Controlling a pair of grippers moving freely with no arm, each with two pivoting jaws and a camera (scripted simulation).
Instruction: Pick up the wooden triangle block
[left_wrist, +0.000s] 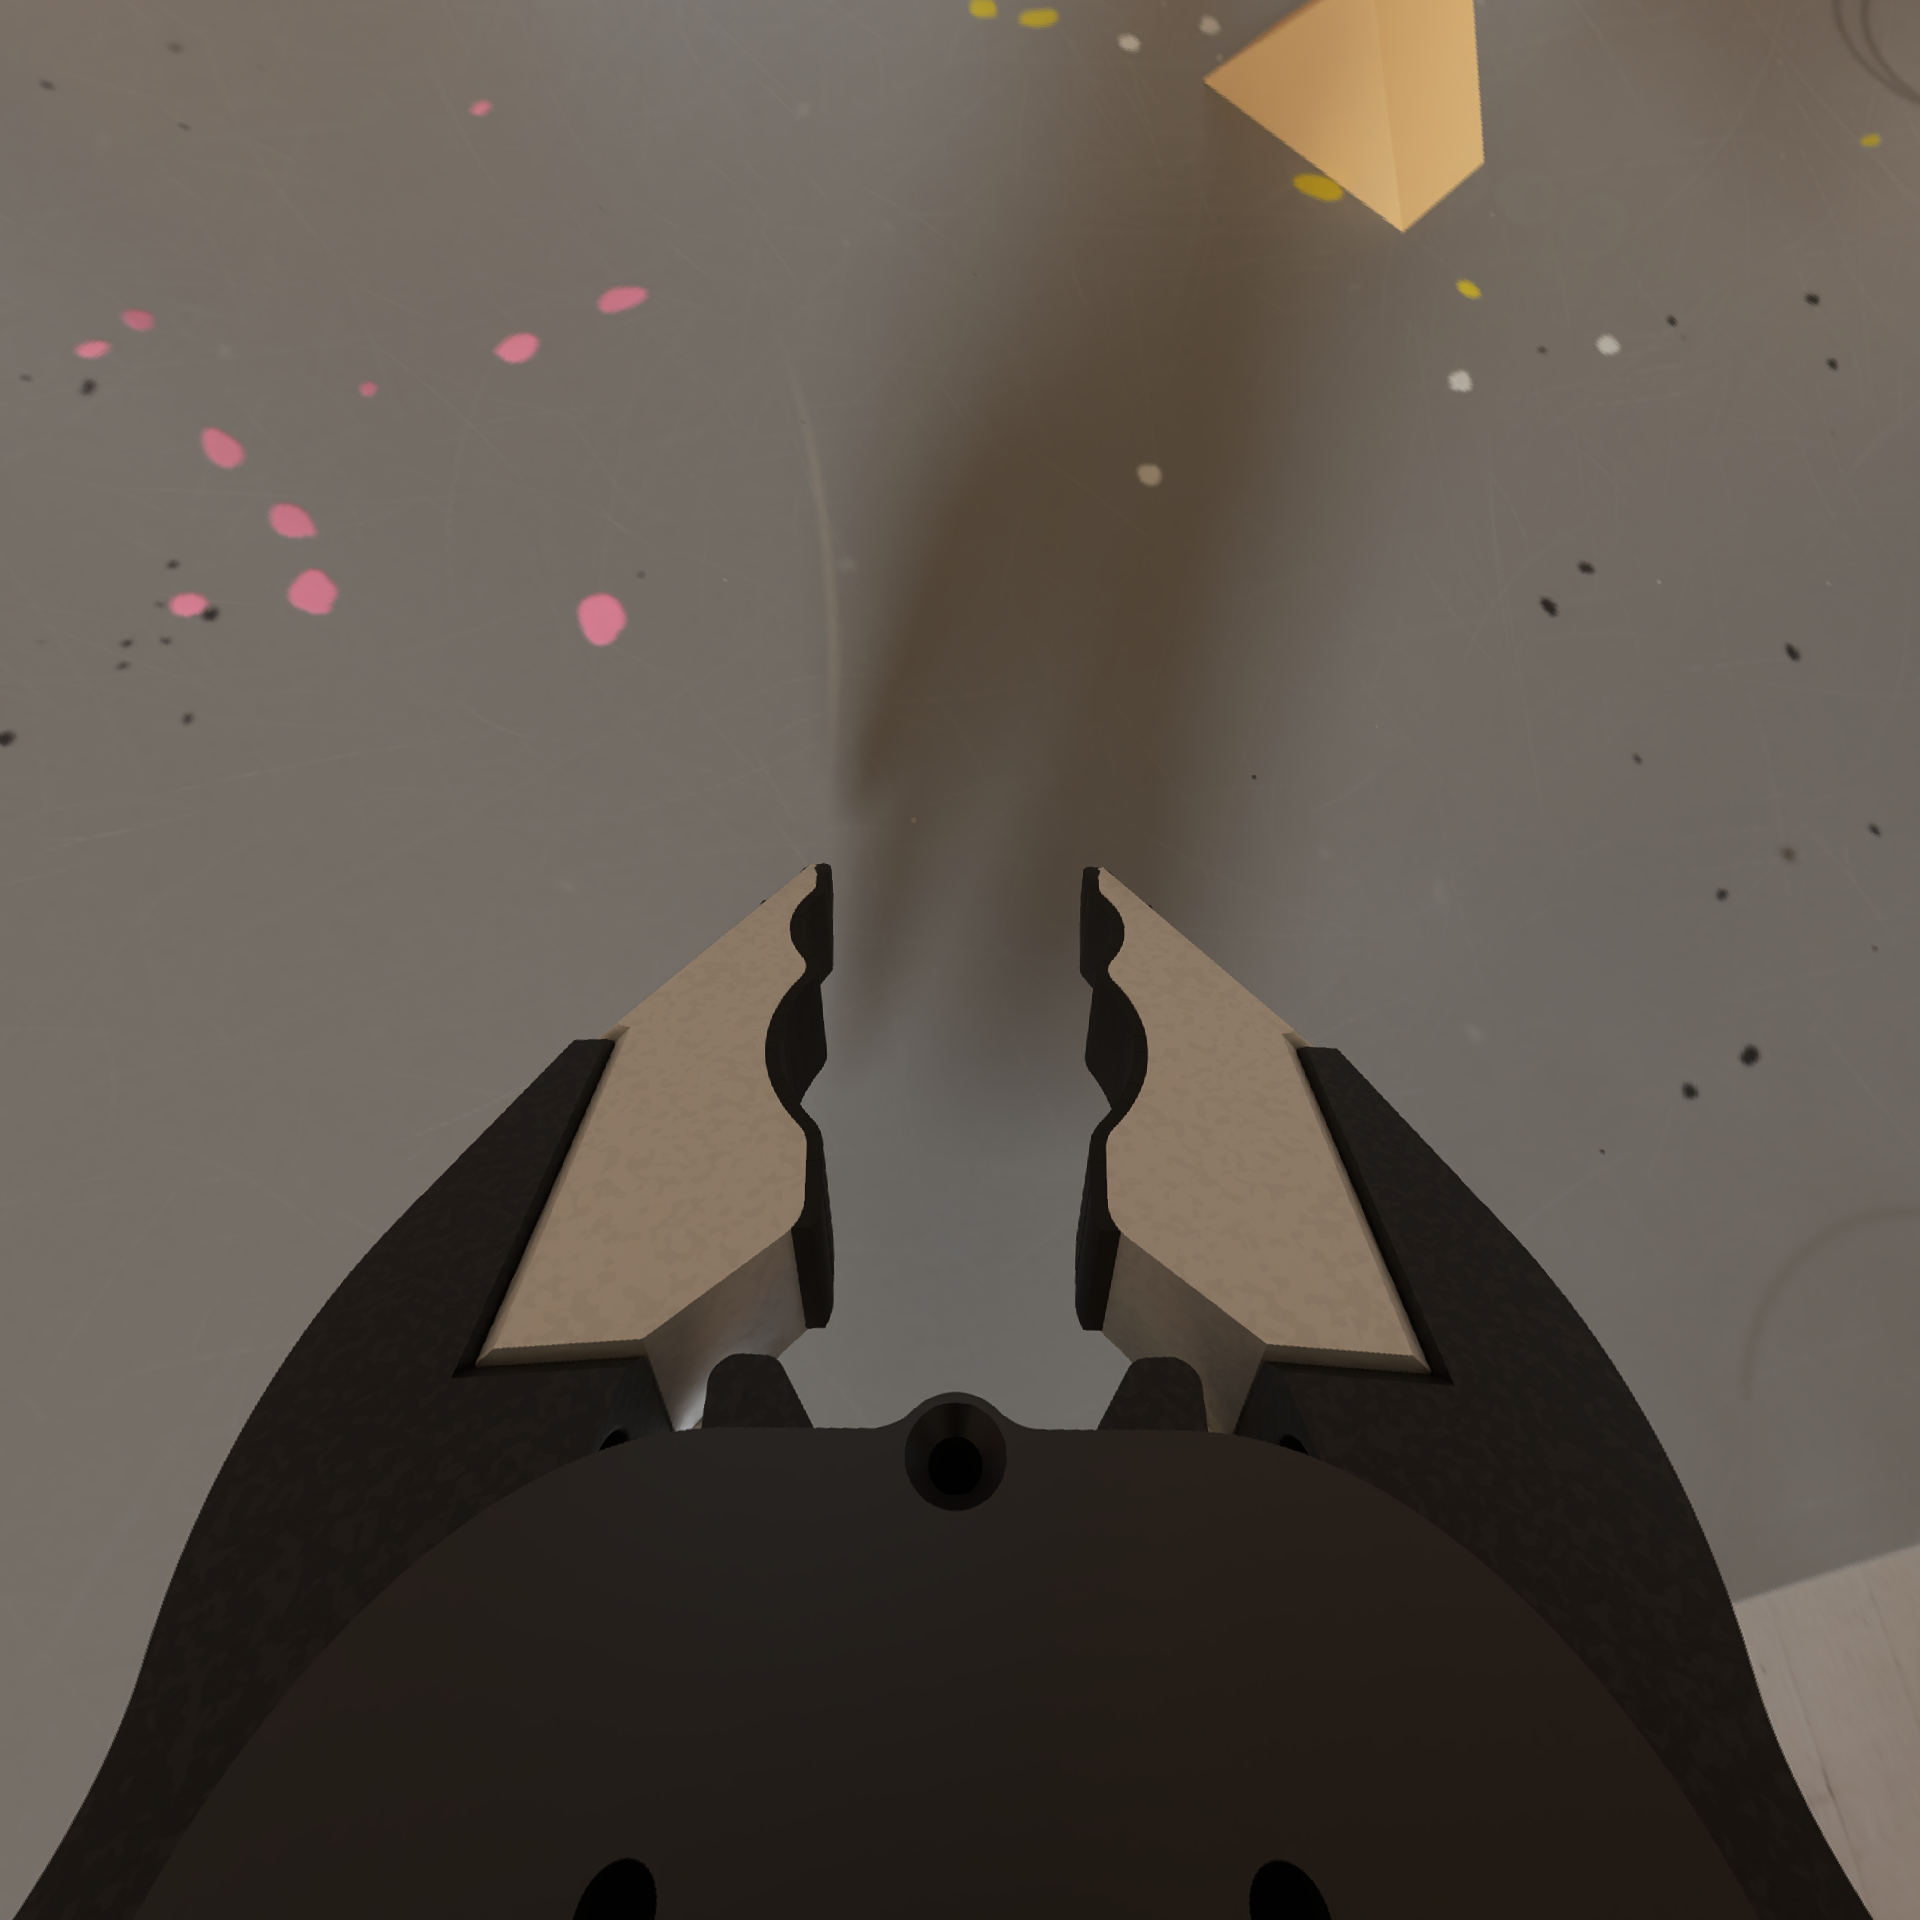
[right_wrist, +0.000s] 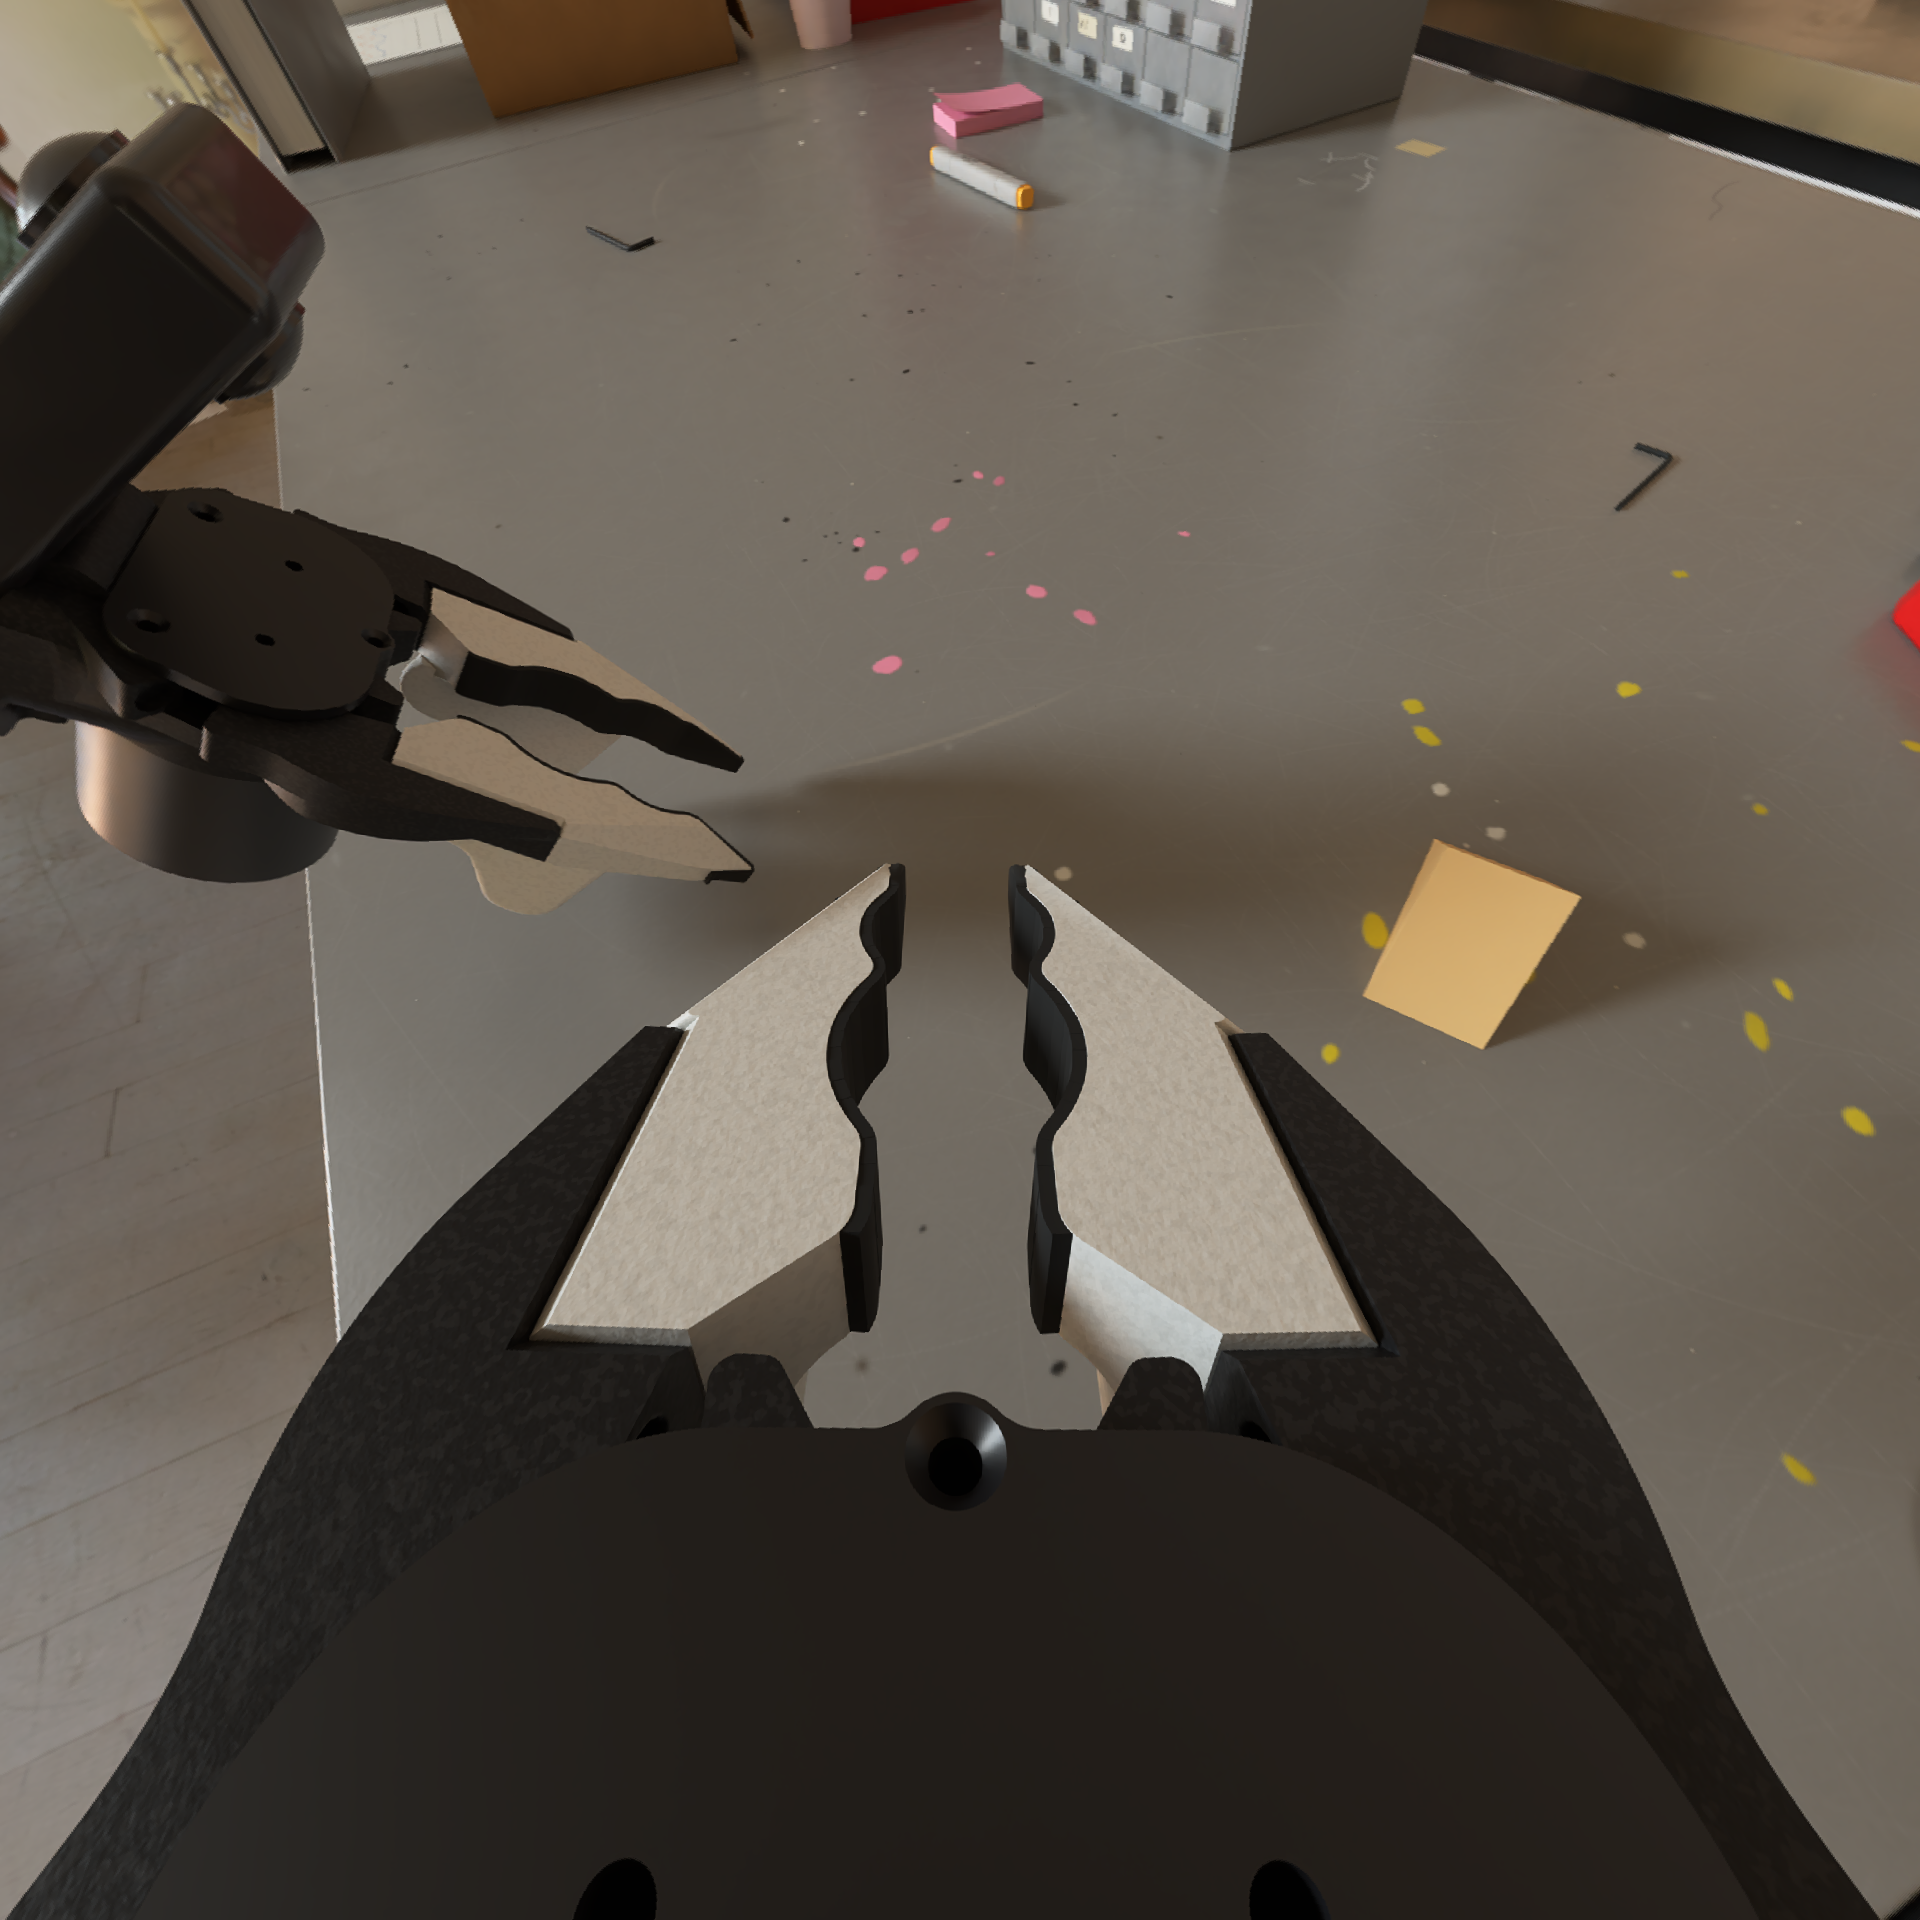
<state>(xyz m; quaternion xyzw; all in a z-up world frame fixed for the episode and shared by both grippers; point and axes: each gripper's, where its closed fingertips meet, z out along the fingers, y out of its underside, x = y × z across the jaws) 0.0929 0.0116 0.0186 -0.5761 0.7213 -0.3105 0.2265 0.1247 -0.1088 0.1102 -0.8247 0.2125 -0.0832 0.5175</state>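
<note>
Tabletop, grey, scuffed, flecked with pink, yellow, white and black paint spots; pale wooden floor beyond its left edge.

Wooden triangle block: tan wedge, resting on the tabletop among yellow spots, to the right of and slightly ahead of the right gripper's fingertips, apart from both grippers. In the left wrist view the block sits at the upper right, partly cut by the top edge, well ahead of the fingers.

Left gripper: black body, beige fingers with black wavy pads; jaws parted by a moderate gap, nothing between them, only bare tabletop and a dark shadow ahead. In the right wrist view the same gripper enters from the left, over the table's left edge, fingers spread and empty, tips pointing right toward the block.

Right gripper: same make; jaws parted by a narrower gap, nothing held, tabletop visible between the pads.

Far items, right wrist view:
- pink sticky-note pad, with a white marker with orange cap lying just in front of it;
- grey drawer cabinet, far right;
- brown cardboard box, far left;
- two black hex keys, one far left, one at right;
- red object, cut by the right edge, kind unclear.
</note>
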